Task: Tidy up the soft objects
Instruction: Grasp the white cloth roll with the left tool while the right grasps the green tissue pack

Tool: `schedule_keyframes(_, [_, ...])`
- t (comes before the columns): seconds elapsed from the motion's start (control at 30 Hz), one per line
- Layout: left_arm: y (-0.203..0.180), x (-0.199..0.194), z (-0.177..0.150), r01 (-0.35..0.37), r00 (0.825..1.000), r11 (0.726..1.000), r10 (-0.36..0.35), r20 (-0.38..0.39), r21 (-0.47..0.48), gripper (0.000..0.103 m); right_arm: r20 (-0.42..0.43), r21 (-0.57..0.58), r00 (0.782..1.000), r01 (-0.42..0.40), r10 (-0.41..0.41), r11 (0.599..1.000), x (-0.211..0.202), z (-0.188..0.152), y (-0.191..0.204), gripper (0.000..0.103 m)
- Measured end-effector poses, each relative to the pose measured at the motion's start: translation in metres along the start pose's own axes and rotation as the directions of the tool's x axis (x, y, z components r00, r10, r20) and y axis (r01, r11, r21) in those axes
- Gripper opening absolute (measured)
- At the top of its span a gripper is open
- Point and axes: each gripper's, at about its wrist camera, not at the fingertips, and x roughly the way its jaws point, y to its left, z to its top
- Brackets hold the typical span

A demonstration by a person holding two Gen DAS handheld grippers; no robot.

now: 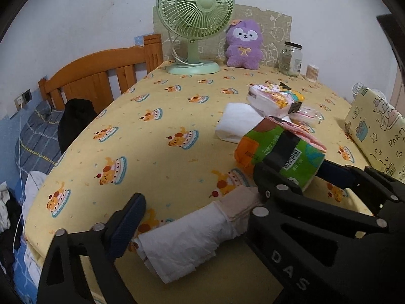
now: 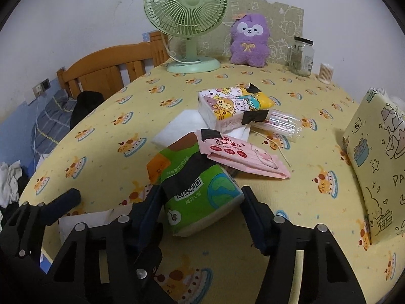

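Observation:
A green tissue pack lies on the yellow tablecloth between the fingers of my right gripper, which is closed on its sides. A pink wipes pack leans on it. Behind lie a cartoon-print tissue pack and a white folded pack. My left gripper is open over a white and beige rolled cloth at the near edge. In the left wrist view the green pack sits in the right gripper's fingers.
A green fan, a purple plush toy, a glass jar and a cotton swab tub stand at the back. A clear packet lies right of the packs. A yellow printed cushion stands right. A wooden bed is left.

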Motion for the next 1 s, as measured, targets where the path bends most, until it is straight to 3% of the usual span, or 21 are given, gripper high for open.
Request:
schedule_keyframes(0.27, [-0.011,-0.007,-0.004,0.049,0.999,0.999,-0.05,0.008,0.016,0.077,0.003,0.019,1.0,-0.024,0.024,1.0,-0.008,-0.005,-0.008,0.062])
schedule_keyframes(0.4, [-0.016,-0.008,-0.002,0.04,0.999,0.999,-0.04,0.01,0.015,0.047,0.018,0.025,1.0,-0.007,0.006,1.0,-0.013,-0.005,-0.013,0.061])
schedule_keyframes(0.6, [-0.018,-0.004,0.005,0.051,0.999,0.999,-0.051,-0.001,-0.005,0.031,0.029,0.044,1.0,-0.005,0.004,0.999,-0.019,-0.003,-0.022,0.06])
schedule_keyframes(1.0, [-0.032,-0.018,0.024,0.073,0.997,0.997,-0.072,0.028,-0.008,0.03,0.078,0.074,0.997,-0.007,0.001,0.997,-0.039,0.013,-0.037,0.06])
